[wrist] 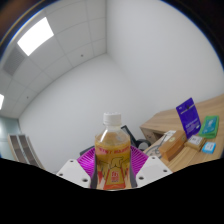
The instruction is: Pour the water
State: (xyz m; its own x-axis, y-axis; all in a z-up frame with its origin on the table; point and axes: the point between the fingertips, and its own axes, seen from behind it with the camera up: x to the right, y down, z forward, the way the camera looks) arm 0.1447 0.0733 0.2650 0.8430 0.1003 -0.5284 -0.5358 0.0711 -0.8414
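The gripper (113, 175) is clamped on an upright drink bottle (112, 158), its magenta pads (87, 160) pressing both sides.

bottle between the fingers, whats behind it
Behind the bottle is a bare white wall. Off to one side stands a wooden desk with boxes. The gripper holds the bottle, which hides the wall's lower part directly behind it.

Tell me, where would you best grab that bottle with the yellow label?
Around its labelled middle, coming in level from this side. The bottle stands upright and round-bodied, narrowing toward the cap, so the wide belly gives the tongs the firmest seat. It already sits between their pink pads.
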